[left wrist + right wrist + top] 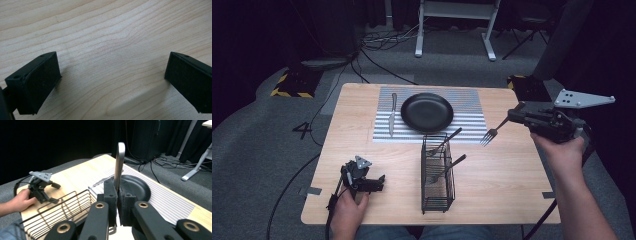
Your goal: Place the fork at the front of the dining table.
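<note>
My right gripper (511,116) is clenched on a fork (493,131) held above the table at three o'clock from the plate (427,112), a light, stiff, slippery thing best pinched mid-handle, while my left gripper (381,182) rests released.

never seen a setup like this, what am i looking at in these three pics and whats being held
A person sits at a wooden table holding a two-jaw gripper in each hand. One camera looks down from above; the others ride on each gripper.

The right gripper is shut on a fork, held above the table. The left gripper is open and empty; its view looks at bare wood.

On the table: a striped mat with a black plate and a knife, and a wire basket with two more utensils.
</note>
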`<state>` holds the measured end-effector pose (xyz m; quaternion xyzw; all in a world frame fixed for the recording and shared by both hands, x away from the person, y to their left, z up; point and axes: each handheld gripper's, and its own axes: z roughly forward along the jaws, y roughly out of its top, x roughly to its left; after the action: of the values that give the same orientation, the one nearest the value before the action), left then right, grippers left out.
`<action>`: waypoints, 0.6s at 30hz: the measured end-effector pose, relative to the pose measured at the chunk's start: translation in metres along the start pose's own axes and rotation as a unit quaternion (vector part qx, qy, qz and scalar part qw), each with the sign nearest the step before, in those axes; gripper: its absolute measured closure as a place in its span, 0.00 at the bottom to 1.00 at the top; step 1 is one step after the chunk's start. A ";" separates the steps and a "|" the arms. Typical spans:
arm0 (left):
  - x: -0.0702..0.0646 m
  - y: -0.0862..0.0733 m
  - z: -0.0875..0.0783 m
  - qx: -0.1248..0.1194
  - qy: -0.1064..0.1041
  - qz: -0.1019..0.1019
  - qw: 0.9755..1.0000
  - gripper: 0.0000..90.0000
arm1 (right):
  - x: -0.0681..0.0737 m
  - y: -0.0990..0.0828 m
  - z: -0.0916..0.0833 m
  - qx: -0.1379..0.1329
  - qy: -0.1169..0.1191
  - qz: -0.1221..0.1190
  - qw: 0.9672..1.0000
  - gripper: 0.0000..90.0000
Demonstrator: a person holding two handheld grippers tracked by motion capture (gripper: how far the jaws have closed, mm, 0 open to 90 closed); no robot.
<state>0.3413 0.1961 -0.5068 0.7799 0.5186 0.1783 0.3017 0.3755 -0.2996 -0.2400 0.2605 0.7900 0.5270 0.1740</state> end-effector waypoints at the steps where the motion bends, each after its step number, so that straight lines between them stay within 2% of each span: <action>1: 0.000 0.000 0.000 0.000 0.000 0.000 1.000 0.00 | 0.000 0.000 0.000 0.000 0.000 0.000 1.000 0.96; 3: 0.000 0.000 0.000 0.000 0.000 0.000 1.000 0.00 | -0.007 0.001 0.004 0.004 -0.002 -0.012 1.000 0.96; 4: 0.000 0.000 0.000 -0.001 0.001 0.002 1.000 0.00 | -0.012 0.001 0.009 0.014 -0.017 -0.019 1.000 0.96; 6: 0.000 0.000 0.000 -0.001 0.001 0.002 1.000 0.00 | -0.015 0.000 0.012 0.018 -0.019 -0.018 0.999 0.96; 10: 0.000 0.000 0.000 -0.002 0.001 0.001 1.000 0.00 | -0.030 -0.004 0.026 0.027 -0.019 -0.006 0.999 0.96; 11: 0.000 0.000 0.000 -0.001 0.000 0.000 1.000 0.00 | -0.037 -0.007 0.035 0.030 -0.018 -0.001 0.999 0.96; 12: 0.000 0.000 0.000 -0.002 0.001 0.001 1.000 0.00 | -0.037 -0.007 0.035 0.030 -0.018 -0.001 0.999 0.96; 16: 0.000 0.000 0.000 -0.001 0.000 0.001 1.000 0.00 | -0.051 -0.015 0.057 0.042 -0.025 0.001 0.999 0.96; 17: 0.000 0.000 0.000 0.000 0.000 0.000 1.000 0.00 | -0.058 -0.018 0.067 0.043 -0.027 0.005 0.999 0.96; 18: 0.000 0.000 0.000 -0.001 0.000 0.001 1.000 0.00 | -0.058 -0.018 0.067 0.043 -0.027 0.005 0.999 0.96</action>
<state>0.3417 0.1964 -0.5070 0.7803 0.5174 0.1794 0.3022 0.4550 -0.2897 -0.2828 0.2863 0.8056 0.4859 0.1814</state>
